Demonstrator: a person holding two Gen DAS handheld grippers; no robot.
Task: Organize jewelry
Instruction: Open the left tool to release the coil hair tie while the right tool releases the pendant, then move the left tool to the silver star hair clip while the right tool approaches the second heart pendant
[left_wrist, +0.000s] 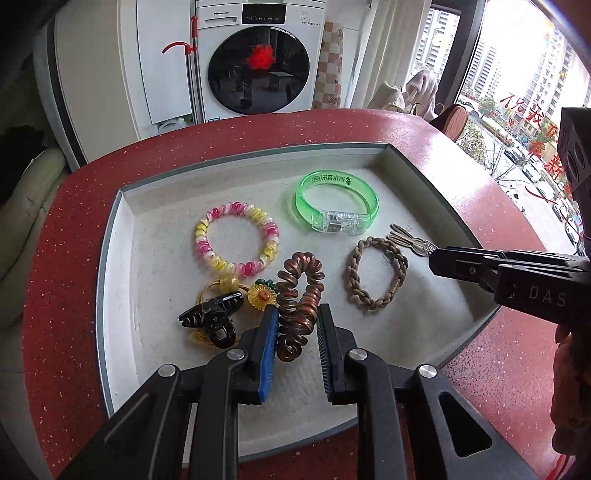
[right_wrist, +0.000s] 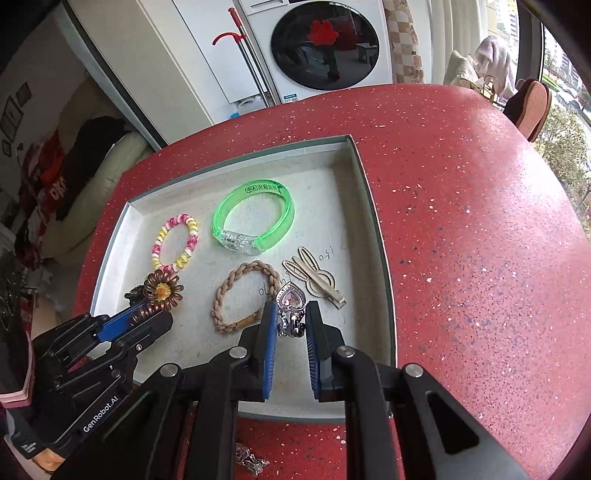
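A grey shallow tray (left_wrist: 110, 258) on the red table holds jewelry. My left gripper (left_wrist: 297, 314) is shut on a brown spiral hair tie (left_wrist: 299, 291) inside the tray; it also shows in the right wrist view (right_wrist: 147, 314). My right gripper (right_wrist: 291, 314) is shut on a silver heart hair clip (right_wrist: 291, 302) over the tray's near right part; it enters the left wrist view (left_wrist: 437, 260) from the right. In the tray lie a green bangle (left_wrist: 334, 203), a pink-yellow spiral tie (left_wrist: 236, 238), a braided beige band (left_wrist: 375, 273), a beige rabbit clip (right_wrist: 317, 277), a black claw clip (left_wrist: 212, 317) and a sunflower tie (left_wrist: 262, 293).
The tray's raised rim (right_wrist: 373, 229) surrounds the items. A silver chain piece (right_wrist: 251, 461) lies on the red table (right_wrist: 480, 221) in front of the tray. A washing machine (left_wrist: 258, 59) and cabinet stand behind the table; a window is on the right.
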